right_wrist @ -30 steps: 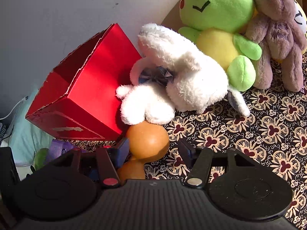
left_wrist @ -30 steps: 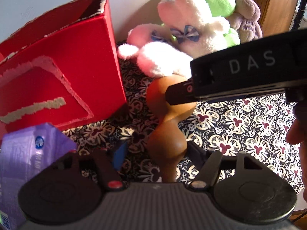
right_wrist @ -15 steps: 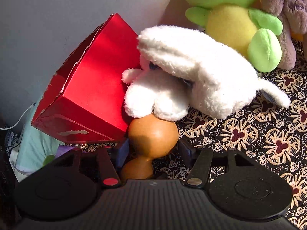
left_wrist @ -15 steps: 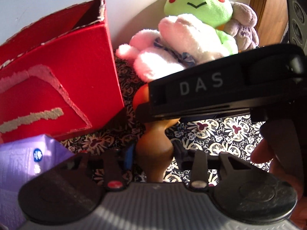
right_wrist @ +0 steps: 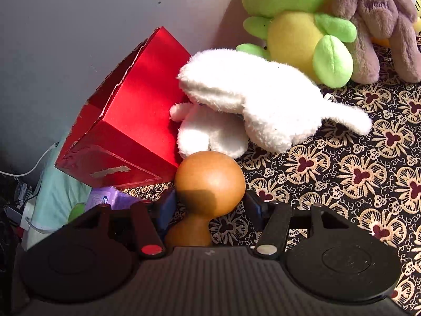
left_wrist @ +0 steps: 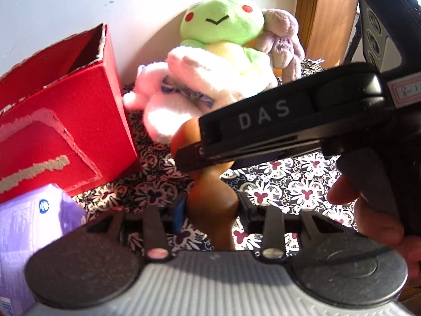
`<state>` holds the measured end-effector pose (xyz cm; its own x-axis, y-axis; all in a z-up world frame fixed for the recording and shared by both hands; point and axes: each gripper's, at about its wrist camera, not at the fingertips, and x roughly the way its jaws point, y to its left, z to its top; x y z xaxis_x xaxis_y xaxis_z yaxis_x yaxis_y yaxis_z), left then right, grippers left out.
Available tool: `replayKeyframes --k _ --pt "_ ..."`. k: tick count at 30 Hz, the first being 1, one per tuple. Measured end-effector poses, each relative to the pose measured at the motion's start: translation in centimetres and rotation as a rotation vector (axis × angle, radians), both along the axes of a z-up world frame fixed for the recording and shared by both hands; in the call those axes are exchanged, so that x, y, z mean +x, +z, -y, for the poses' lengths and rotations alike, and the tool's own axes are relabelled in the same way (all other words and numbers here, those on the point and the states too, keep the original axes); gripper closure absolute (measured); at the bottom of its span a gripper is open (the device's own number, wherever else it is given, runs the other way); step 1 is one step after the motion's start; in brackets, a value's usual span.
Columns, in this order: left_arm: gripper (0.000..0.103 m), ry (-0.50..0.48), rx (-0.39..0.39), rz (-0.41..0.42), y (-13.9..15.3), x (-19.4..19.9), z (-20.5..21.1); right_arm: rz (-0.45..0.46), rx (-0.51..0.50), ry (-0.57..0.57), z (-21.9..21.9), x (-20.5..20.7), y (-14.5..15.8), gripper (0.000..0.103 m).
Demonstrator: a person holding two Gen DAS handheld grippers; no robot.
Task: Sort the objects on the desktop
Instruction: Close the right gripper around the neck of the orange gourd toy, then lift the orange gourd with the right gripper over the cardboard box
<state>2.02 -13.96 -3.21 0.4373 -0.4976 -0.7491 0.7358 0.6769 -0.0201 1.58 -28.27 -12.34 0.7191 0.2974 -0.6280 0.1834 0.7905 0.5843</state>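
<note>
A brown gourd-shaped wooden piece (left_wrist: 208, 184) stands upright on the flowered cloth, right of an open red cardboard box (left_wrist: 65, 121). My left gripper (left_wrist: 211, 209) is shut on its lower bulb. In the right wrist view the gourd's round top (right_wrist: 210, 176) sits between the pads of my right gripper (right_wrist: 210, 202), which touch it on both sides. From the left wrist view, that right gripper comes in from the right, and one of its fingers (left_wrist: 189, 158) lies across the gourd's top. The gourd's base is hidden behind the gripper bodies.
A white plush (right_wrist: 250, 105) lies just behind the gourd against the red box (right_wrist: 136, 121). A green frog plush (right_wrist: 289, 34) and a mauve bunny (right_wrist: 376, 13) lean on the wall. A purple packet (left_wrist: 31, 223) lies at the front left. A hand (left_wrist: 368, 210) holds the right gripper.
My left gripper has gone from open around the gourd's lower bulb to shut on it. The right gripper has slid further over the gourd's top, and its finger gap looks unchanged.
</note>
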Motion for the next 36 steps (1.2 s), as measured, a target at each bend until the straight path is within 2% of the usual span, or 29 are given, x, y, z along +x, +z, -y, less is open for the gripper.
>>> replayKeyframes --k 3,7,9,13,16,19,22,25,29,32,36 --pt "0.064 -0.029 -0.026 0.036 0.8 -2.6 0.3 0.038 -0.018 -0.014 -0.4 -1.5 1.4 0.044" --pt "0.064 -0.054 -0.097 0.079 3.7 -3.7 -1.1 0.120 -0.031 -0.028 -0.1 -2.4 4.2 0.044" --pt "0.064 -0.054 -0.123 0.126 4.7 -4.0 -1.5 0.165 -0.024 -0.026 -0.2 -2.2 5.9 0.044" --pt "0.064 -0.021 -0.161 0.204 7.7 -1.9 -2.2 0.247 -0.040 0.016 -1.2 0.2 9.6 0.044" --pt "0.064 0.020 -0.167 0.218 9.7 0.9 -3.8 0.284 -0.076 0.056 -2.9 3.4 11.7 0.044" --pt "0.064 0.065 -0.140 0.228 11.0 4.4 -5.3 0.285 -0.085 0.103 -4.7 8.0 13.2 0.044" --pt "0.064 0.098 -0.105 0.202 11.4 8.4 -6.7 0.223 -0.057 0.138 -5.8 13.1 13.4 0.044" --pt "0.064 0.128 -0.068 0.116 10.7 13.3 -8.0 0.106 -0.016 0.165 -6.8 18.7 12.1 0.044" --pt "0.063 0.176 0.012 -0.004 7.8 19.3 -8.9 -0.053 0.035 0.197 -7.9 25.0 9.4 0.044" --pt "0.063 0.220 0.082 -0.113 4.7 22.6 -9.0 -0.152 0.023 0.216 -8.9 27.4 7.3 0.044" --pt "0.063 0.266 0.161 -0.232 1.4 25.1 -8.8 -0.249 -0.059 0.268 -10.6 28.9 5.4 0.044"
